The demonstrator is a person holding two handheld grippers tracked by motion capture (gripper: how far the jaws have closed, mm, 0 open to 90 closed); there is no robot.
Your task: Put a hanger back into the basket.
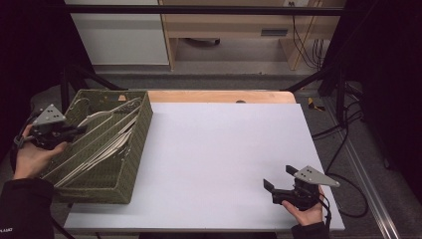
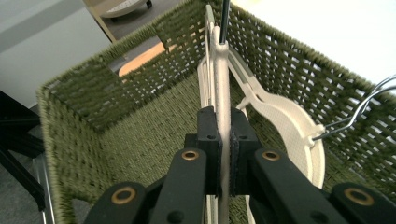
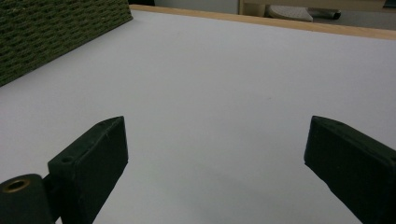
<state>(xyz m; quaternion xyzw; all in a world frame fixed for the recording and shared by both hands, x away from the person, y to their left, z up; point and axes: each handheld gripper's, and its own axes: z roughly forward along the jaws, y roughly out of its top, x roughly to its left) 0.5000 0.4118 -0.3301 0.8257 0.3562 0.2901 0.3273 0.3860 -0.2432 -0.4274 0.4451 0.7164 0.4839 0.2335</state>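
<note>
A green woven basket stands at the table's left and holds several cream clothes hangers with wire hooks. My left gripper reaches over the basket's left wall. In the left gripper view its jaws are shut on the thin arm of one cream hanger, which runs upright between the pads, and my left gripper sits low inside the basket. A second hanger with a wire hook lies to the right. My right gripper rests near the table's front right, jaws wide apart with nothing between them, also my right gripper.
The white table top stretches between the basket and the right hand. A wooden strip edges the far side. Cables trail on the floor at the right, and a black frame bar crosses the top.
</note>
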